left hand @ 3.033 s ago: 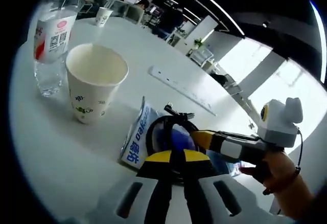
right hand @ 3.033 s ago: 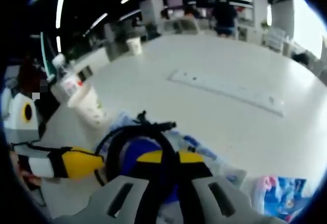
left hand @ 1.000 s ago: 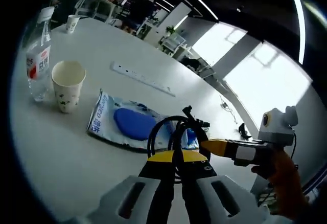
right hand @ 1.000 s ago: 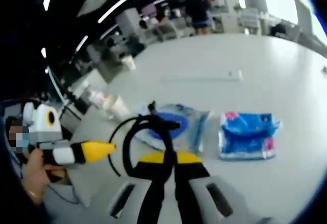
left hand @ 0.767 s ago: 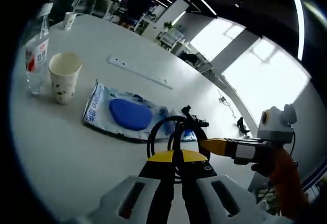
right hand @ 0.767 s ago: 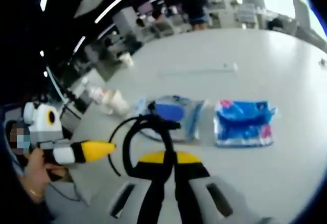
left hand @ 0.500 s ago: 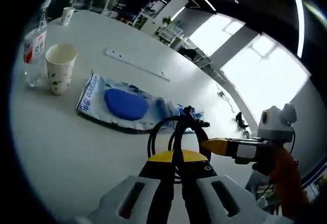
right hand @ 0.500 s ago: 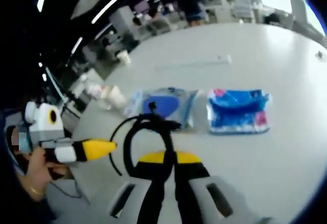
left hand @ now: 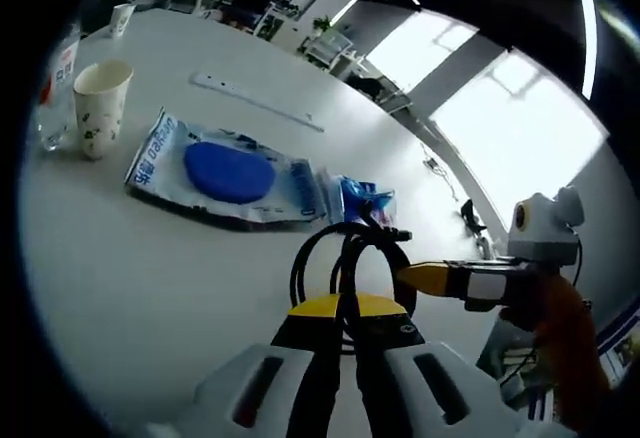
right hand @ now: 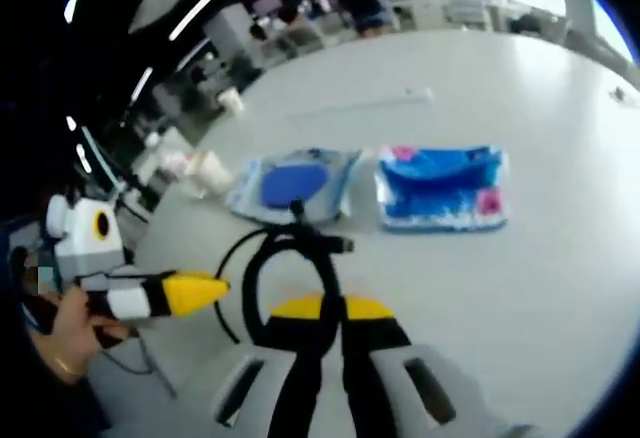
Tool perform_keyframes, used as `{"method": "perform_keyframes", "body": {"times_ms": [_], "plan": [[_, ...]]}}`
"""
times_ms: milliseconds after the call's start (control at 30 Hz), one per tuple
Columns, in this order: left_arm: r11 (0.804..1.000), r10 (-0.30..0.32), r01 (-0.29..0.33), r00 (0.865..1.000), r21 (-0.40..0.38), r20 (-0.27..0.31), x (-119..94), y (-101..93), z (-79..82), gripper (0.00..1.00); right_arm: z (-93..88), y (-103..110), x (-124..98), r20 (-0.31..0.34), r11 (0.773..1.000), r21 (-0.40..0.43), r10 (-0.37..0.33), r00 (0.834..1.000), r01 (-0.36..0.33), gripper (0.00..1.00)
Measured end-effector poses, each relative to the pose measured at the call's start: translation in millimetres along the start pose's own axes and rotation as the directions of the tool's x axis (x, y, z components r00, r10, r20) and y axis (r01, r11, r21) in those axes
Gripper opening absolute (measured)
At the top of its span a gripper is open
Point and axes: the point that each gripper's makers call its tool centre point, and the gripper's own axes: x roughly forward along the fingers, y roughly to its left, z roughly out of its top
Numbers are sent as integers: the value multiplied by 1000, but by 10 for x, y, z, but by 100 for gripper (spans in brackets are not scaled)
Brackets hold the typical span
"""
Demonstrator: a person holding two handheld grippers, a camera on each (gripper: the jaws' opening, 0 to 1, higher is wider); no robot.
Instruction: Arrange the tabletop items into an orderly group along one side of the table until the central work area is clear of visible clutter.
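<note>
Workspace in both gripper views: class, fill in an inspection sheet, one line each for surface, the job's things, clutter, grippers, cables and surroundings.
Surface: white tabletop, mostly bare near the grippers.
Job's things: clear flat packet with a blue oval pad beside a blue tissue pack; patterned paper cup next to a clear plastic bottle at the far edge.
Clutter: long white power strip lying flat; a second paper cup far off.
Grippers: left gripper and right gripper both shut on the black coiled cable, above the table.
Cables: that coil, looped, held between both.
Surroundings: open office, bright windows, distant people.
</note>
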Motion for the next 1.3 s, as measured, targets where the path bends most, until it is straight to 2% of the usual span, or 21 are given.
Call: {"method": "perform_keyframes", "body": {"times_ms": [200,400,867,967,1033,1300], "plan": [[1000,5,-5,1000,-19,-31,64,21,-80,2,-82,-84,55,-34,1000,14,3,999,-2,2],[1000,20,-20,998,14,-51,154,16,-114,2,-119,-171,112,-54,1000,23,-1,999,2,2],[999,48,-46,996,26,-75,366,147,-162,3,-138,-323,274,-100,1000,-20,-25,995,23,2],[998,53,-51,996,30,-76,402,164,-171,3,-138,-345,307,-110,998,-47,-40,993,35,2],[996,53,-47,995,73,-87,441,181,-179,3,-145,-375,327,-123,996,-77,-61,991,52,2],[995,69,-62,994,81,-85,511,244,-188,3,-124,-434,417,-131,980,-173,-119,984,95,2]]}}
